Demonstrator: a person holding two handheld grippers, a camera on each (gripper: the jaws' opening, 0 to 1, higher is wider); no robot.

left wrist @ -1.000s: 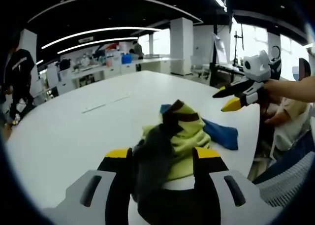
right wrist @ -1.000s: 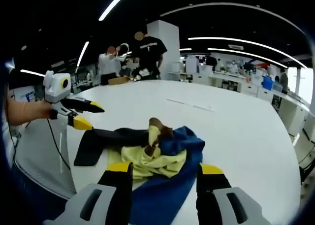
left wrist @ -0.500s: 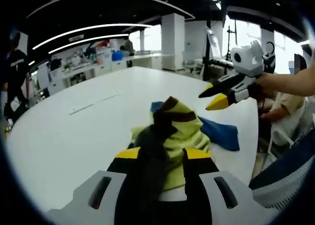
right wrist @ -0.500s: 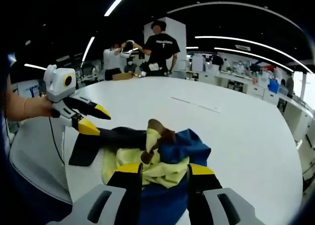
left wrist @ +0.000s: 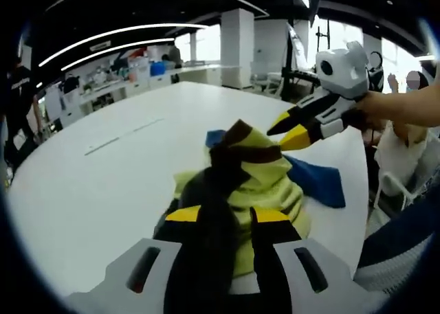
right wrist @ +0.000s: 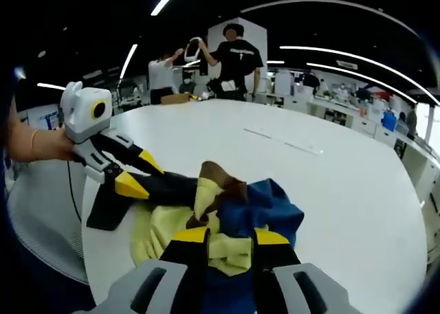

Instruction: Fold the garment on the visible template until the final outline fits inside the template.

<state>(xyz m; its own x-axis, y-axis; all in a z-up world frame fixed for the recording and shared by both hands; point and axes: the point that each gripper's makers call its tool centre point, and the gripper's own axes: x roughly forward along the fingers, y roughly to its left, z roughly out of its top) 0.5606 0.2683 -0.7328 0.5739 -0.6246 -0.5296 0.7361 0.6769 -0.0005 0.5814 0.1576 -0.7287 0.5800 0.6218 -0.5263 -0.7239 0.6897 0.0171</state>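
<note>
Both of my grippers have drawn their jaws in since a second ago, when each pair stood well apart around the cloth; now my left gripper [left wrist: 217, 214] is clenched on the dark part of the garment [left wrist: 254, 173], the yellow-tipped jaws pressed in close with black fabric squeezed between them; my right gripper [right wrist: 229, 236] is likewise clamped on the garment [right wrist: 230, 211], nipping the fold where blue cloth meets yellow; the garment itself sits bunched in a heap on the white table [left wrist: 103, 170], near the table's edge on my side, a mound of yellow-green, dark navy and brown trim with a blue flap [left wrist: 320, 180] lying flat on the table beside the mound; in the right gripper view a dark sleeve [right wrist: 113, 200] trails from the heap toward the table's edge; in the left gripper view my right gripper has come closer to the mound than it was, its tips now just at the brown-trimmed peak; across the table from the garment a thin pale strip [left wrist: 117, 137] lies on the surface; beyond the table's far side two people [right wrist: 234, 56] stand together, one in a black shirt; I cannot make out any template outline on the table
</note>
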